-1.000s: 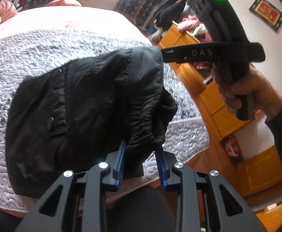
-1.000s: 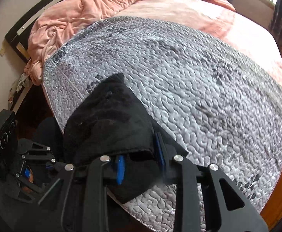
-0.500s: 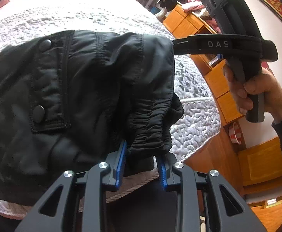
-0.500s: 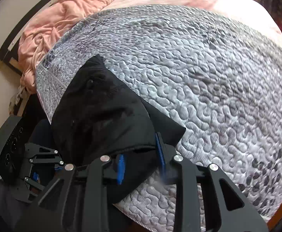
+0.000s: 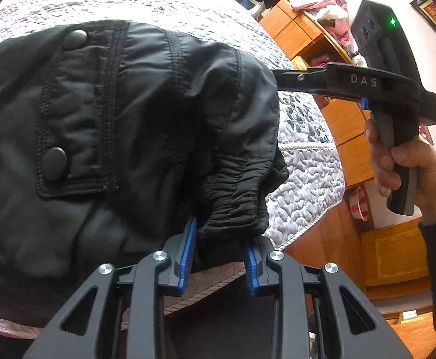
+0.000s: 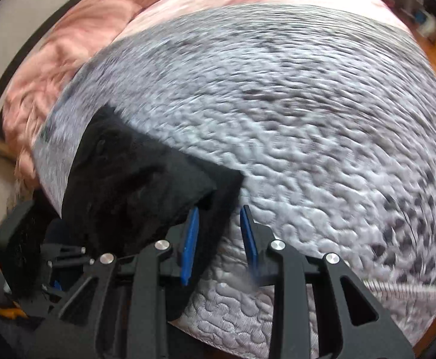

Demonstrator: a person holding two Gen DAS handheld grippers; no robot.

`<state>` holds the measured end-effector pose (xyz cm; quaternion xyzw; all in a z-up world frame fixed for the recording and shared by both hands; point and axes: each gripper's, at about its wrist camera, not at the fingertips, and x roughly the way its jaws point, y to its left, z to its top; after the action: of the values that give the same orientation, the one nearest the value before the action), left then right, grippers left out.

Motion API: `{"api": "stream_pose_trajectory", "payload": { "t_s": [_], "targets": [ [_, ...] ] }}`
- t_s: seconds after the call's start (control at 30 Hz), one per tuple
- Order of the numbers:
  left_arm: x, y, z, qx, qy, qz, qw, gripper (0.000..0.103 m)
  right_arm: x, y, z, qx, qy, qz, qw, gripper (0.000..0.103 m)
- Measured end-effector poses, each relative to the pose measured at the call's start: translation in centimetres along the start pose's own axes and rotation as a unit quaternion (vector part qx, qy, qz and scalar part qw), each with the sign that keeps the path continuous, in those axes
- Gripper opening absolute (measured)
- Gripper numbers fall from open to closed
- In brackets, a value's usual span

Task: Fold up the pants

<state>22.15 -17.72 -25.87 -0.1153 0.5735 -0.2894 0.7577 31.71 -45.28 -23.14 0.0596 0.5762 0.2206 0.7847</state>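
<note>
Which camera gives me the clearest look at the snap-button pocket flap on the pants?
The left wrist view. There the pocket flap on the black pants fills the left half, sharp, with both snap buttons visible. The right wrist view is motion-blurred and shows the pants only as a dark mass; no flap can be made out.

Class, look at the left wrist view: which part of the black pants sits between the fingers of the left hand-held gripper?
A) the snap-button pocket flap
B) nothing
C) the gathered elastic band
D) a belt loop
C: the gathered elastic band of the black pants sits between the blue pads of the left hand-held gripper.
</note>
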Motion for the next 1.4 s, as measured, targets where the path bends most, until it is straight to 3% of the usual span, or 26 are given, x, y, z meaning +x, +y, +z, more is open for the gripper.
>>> {"api": "stream_pose_trajectory", "payload": {
  "t_s": [0.1, 0.2, 0.3, 0.33, 0.37, 0.4, 0.5, 0.67, 0.83, 0.93, 0.97, 1.07, 1.2, 1.3, 1.4],
  "targets": [
    [-1.3, -0.5, -0.3, -0.002, -0.006, -0.017, 0.9998, 0.029, -1.7, -1.5, -0.7, 0.058, -0.033, 0.013, 0.998, 0.031],
    [-4.5, -0.7, -1.0, 0.01, -0.043, -0.031, 0.9985, 0.03, -2.5, -1.5, -1.6, 0.096, -0.061, 0.051, 0.992, 0.038],
    [-8.1, 1.0, -1.2, -0.003, -0.091, -0.03, 0.9953, 0.047, -2.1, -0.2, -2.0, 0.1, -0.079, 0.077, 0.989, 0.038],
    [-9.5, 2.1, -1.1, -0.01, -0.118, -0.015, 0.9928, 0.062, -1.6, 0.3, -2.1, 0.103, -0.081, 0.088, 0.987, 0.038],
    [-10.4, 3.0, -1.1, -0.014, -0.135, -0.004, 0.9907, 0.069, -0.9, 0.7, -2.1, 0.106, -0.081, 0.098, 0.986, 0.038],
    [-10.8, 3.9, -1.0, -0.018, -0.144, 0.008, 0.9893, 0.069, -0.3, 1.1, -2.1, 0.109, -0.08, 0.101, 0.986, 0.038],
    [-11.3, 6.8, -0.8, -0.045, -0.147, 0.048, 0.9869, 0.069, 1.8, 1.9, -2.0, 0.122, -0.082, 0.121, 0.982, 0.038],
    [-10.7, 11.6, -0.9, -0.081, -0.129, 0.091, 0.984, 0.07, 4.5, 1.3, -1.8, 0.144, -0.07, 0.112, 0.981, 0.036],
    [-9.5, 12.4, -1.2, -0.077, -0.126, 0.09, 0.985, 0.072, 6.7, -0.7, -2.3, 0.167, -0.051, 0.099, 0.98, 0.021],
    [-9.3, 12.2, -1.1, -0.068, -0.121, 0.089, 0.9864, 0.078, 7.2, -1.3, -2.7, 0.179, -0.046, 0.095, 0.978, 0.019],
    [-9.2, 12.2, -1.2, -0.066, -0.119, 0.089, 0.9867, 0.079, 7.0, -1.3, -2.8, 0.183, -0.047, 0.095, 0.977, 0.02],
    [-10.3, 12.2, -1.5, -0.077, -0.119, 0.077, 0.987, 0.081, 4.4, -0.7, -3.8, 0.191, -0.079, 0.105, 0.973, 0.051],
    [-11.9, 12.6, -2.2, -0.085, -0.137, 0.07, 0.9845, 0.092, 1.9, -0.7, -7.3, 0.226, -0.101, 0.09, 0.965, 0.068],
    [-11.6, 13.7, -2.6, -0.099, -0.127, 0.067, 0.9847, 0.092, 2.8, -0.8, -9.8, 0.245, -0.082, 0.085, 0.962, 0.069],
    [-11.3, 13.8, -2.6, -0.097, -0.123, 0.068, 0.9854, 0.092, 3.9, -0.4, -11.7, 0.26, -0.069, 0.108, 0.957, 0.069]
  ]
}}
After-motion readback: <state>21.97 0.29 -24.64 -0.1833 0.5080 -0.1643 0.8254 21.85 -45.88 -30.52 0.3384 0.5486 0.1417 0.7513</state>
